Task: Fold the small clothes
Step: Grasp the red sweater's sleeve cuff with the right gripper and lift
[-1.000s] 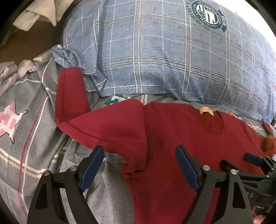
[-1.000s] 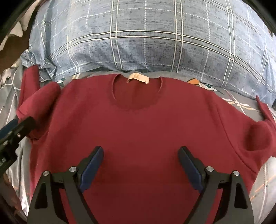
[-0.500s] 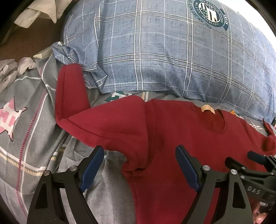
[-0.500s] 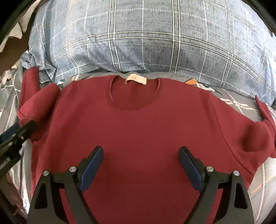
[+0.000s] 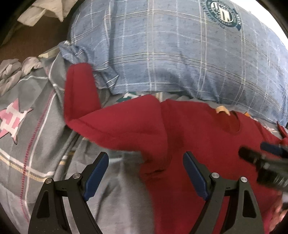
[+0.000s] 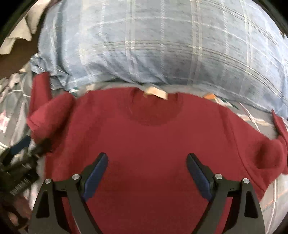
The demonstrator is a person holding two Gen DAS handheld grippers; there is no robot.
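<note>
A small dark red long-sleeved top [image 6: 149,144] lies flat on the bed, neck and tan label [image 6: 155,92] toward the pillow. Its left sleeve [image 5: 115,126] is bent, the cuff [image 5: 79,86] pointing up at the pillow corner. The right sleeve [image 6: 270,154] is bunched and folded back at the right. My left gripper [image 5: 145,162] hovers open over the top's left armpit and the bedsheet. Above the chest, my right gripper [image 6: 146,162] is open too. Each gripper shows at the edge of the other's view, blurred.
A big blue plaid pillow [image 5: 180,54] lies just behind the top. The grey patterned bedsheet [image 5: 32,140] with a pink star spreads to the left. Crumpled pale cloth [image 5: 41,10] and dark brown floor sit at the far left back.
Both grippers have drawn back and down toward the near edge, so the top and pillow sit higher in both views. The top itself has not moved. Both stay open.
</note>
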